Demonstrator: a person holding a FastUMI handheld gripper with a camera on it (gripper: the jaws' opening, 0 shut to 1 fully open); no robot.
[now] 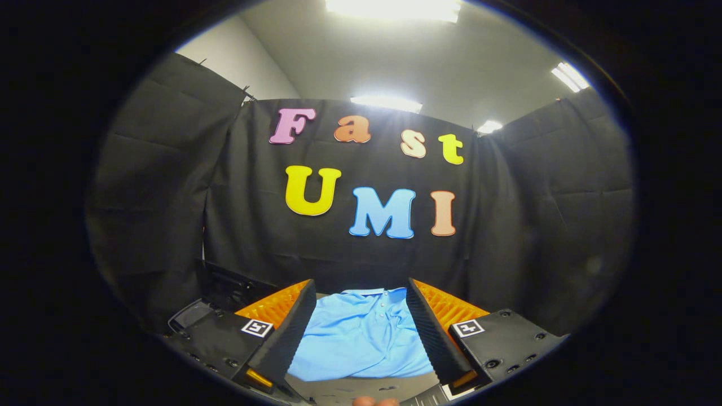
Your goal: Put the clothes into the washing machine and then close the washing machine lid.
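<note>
A light blue polo shirt [361, 335] lies crumpled on a grey surface, seen through the gap between my fingers and below them. Its collar and buttons face away from me, toward the booth's back wall. My gripper [361, 293] stands open with a wide gap, and nothing is pressed between the fingers. The fingers hang above the shirt; whether they touch it I cannot tell. To the left of the left finger sits a dark machine [225, 293] with an opening, partly hidden by the gripper body.
Black cloth walls close in the space at the back and on both sides. A fingertip of the person's hand [373, 401] shows at the near edge below the gripper. A strip of grey surface [366, 386] shows in front of the shirt.
</note>
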